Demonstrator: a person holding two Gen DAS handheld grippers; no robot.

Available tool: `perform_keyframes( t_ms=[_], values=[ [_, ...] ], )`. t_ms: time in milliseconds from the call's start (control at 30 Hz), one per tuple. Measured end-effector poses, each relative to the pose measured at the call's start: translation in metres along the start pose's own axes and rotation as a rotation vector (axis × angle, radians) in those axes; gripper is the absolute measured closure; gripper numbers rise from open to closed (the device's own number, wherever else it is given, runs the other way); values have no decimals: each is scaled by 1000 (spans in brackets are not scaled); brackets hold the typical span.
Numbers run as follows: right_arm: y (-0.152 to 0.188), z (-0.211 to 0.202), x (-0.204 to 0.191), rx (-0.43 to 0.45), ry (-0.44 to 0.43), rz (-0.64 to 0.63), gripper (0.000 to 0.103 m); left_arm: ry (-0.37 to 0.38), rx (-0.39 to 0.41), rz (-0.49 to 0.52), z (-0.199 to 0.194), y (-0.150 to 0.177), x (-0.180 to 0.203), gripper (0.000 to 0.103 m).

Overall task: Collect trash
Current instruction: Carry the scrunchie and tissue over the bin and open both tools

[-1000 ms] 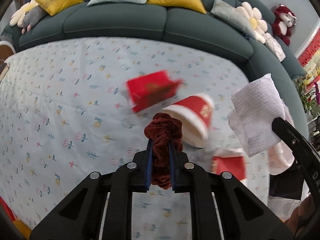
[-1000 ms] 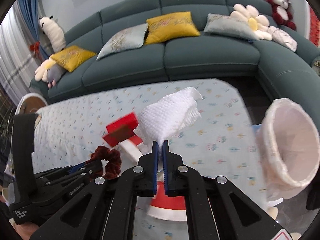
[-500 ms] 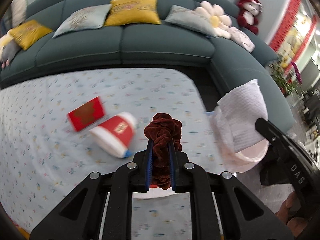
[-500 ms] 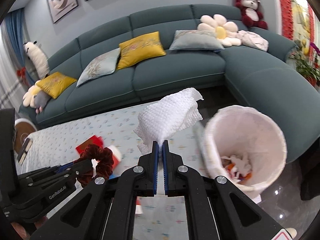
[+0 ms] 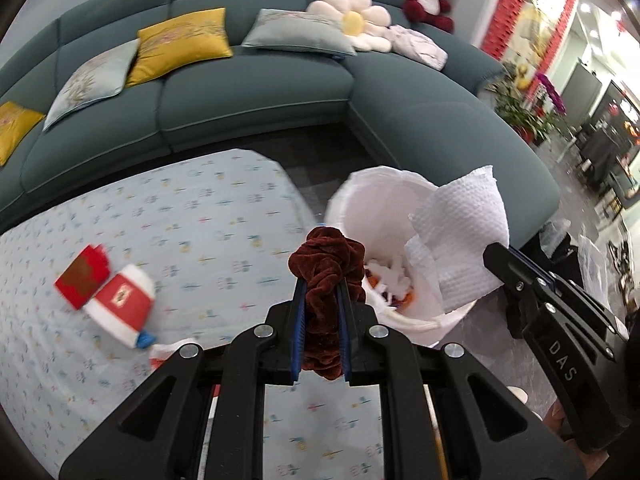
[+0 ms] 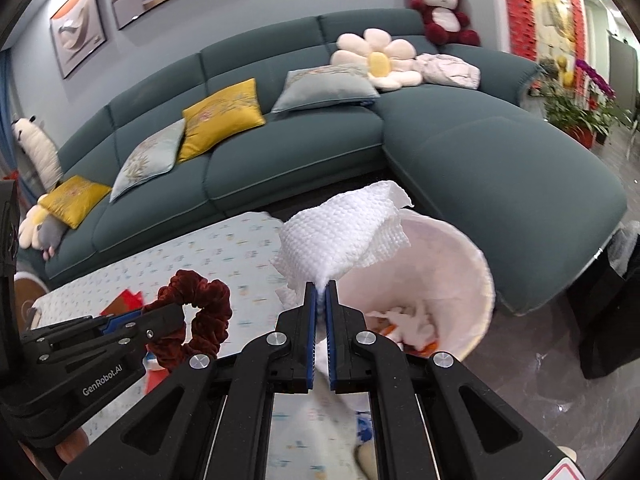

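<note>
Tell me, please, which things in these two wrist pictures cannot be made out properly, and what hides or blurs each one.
- Trash bin contents: in both views only white and orange scraps show; the paper towel held by the right gripper covers part of the opening.
- Red packet and red-and-white cup: blurred in the left wrist view; print unreadable.
- Scrunchie, lower part: hidden between the left gripper fingers.
- Table near edge: behind both gripper bodies.

The paper towel (image 5: 460, 240) hides part of the trash bin (image 5: 360, 192), and the scraps inside are too blurry to tell. The red cup (image 5: 120, 304) on the table (image 5: 200, 220) looks smeared
</note>
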State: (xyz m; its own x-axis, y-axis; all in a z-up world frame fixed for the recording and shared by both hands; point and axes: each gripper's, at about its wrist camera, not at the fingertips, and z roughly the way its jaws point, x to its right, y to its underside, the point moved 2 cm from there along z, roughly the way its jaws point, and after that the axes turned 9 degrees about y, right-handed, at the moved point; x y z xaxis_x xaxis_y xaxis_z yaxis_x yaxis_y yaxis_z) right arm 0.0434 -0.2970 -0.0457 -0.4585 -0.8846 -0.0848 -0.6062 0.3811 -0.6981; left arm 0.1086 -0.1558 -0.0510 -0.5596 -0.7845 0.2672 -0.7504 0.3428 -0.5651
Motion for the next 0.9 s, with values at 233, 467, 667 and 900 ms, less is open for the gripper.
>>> perform_keyframes(
  t_ms=[233,467,667,900],
  values=[
    [1,10,36,-7,33,41,99,36,-31,55,26,-7,30,89],
    [0,23,60,-18,50,64,99,52,-56,93,49,-12,53,89],
    [-3,32,62,-22,59,66,96,51,-71,91,63,-15,60,84],
    [-9,38,62,-13,68,60,86,27,-51,87,64,-19,60,51]
  ],
)
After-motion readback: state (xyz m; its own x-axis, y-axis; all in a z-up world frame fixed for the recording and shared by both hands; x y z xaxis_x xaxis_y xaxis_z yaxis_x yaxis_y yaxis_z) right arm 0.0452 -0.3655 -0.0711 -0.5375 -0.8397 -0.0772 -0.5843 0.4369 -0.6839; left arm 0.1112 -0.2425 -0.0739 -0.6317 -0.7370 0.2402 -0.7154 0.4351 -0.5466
